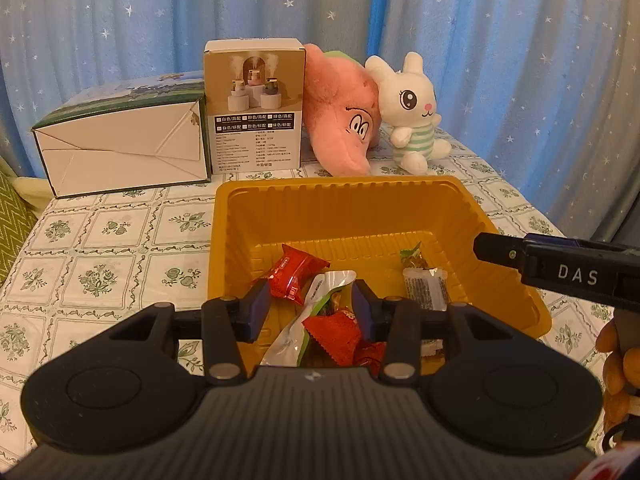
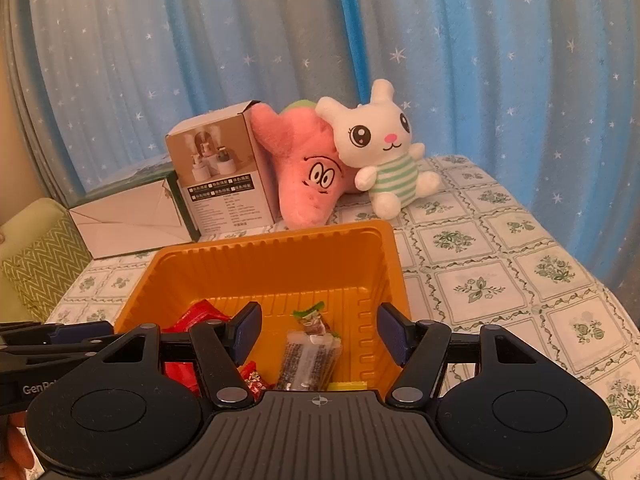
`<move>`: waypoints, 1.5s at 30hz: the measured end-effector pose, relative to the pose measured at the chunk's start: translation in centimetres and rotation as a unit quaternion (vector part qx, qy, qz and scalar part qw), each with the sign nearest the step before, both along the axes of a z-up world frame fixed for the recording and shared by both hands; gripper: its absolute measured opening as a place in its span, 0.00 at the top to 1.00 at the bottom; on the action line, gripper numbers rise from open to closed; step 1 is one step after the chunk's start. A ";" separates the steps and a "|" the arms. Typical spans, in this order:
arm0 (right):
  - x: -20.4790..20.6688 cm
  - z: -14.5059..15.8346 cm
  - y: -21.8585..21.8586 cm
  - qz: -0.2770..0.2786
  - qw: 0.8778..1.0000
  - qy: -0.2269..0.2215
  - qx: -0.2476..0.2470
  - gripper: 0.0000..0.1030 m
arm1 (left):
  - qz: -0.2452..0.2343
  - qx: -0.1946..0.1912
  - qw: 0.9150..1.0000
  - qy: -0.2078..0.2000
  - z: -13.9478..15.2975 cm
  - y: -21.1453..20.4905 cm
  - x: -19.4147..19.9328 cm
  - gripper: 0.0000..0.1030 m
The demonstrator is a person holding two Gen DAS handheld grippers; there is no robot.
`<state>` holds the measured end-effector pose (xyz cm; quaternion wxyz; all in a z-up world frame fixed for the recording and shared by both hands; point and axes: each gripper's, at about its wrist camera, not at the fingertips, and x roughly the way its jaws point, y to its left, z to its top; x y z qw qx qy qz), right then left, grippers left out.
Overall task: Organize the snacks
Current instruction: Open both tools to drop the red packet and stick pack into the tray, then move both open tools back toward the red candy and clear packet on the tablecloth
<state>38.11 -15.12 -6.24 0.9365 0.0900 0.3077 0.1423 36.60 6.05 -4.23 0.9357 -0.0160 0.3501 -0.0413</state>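
An orange plastic tray [image 1: 360,204] sits on the patterned tablecloth and holds several wrapped snacks. In the left wrist view I see red packets [image 1: 298,270], a white and green pouch [image 1: 320,300] and a clear-wrapped bar [image 1: 424,288]. My left gripper [image 1: 310,306] is open above the tray's near side, with the pouch and a red packet between its fingers. My right gripper [image 2: 320,330] is open above the tray's near right part [image 2: 260,272], over the clear-wrapped bar [image 2: 308,360]. Red packets [image 2: 196,314] lie to its left.
Behind the tray stand a white and green carton [image 1: 120,148], a humidifier box [image 1: 256,108], a pink star plush [image 1: 344,116] and a white rabbit plush [image 1: 412,112]. Blue star curtains hang behind. A green cushion [image 2: 40,260] lies at the left table edge.
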 end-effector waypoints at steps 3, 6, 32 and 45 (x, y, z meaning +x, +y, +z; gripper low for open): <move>-0.2 -0.1 -0.2 -0.003 1.000 -0.003 -0.006 0.38 | 0.000 0.002 1.000 0.000 0.1 0.1 -0.4 0.61; -0.6 0.0 -0.5 -0.008 1.000 -0.003 -0.008 0.38 | 0.000 0.003 1.000 -0.002 0.3 0.1 -1.0 0.61; -13.4 0.3 -2.7 -0.009 1.000 0.014 0.007 0.38 | 0.017 -0.018 1.000 0.013 -0.1 1.6 -15.5 0.61; -20.2 -2.6 -2.2 0.005 0.998 0.059 0.000 0.38 | 0.040 -0.048 0.997 0.050 -2.7 0.3 -22.3 0.61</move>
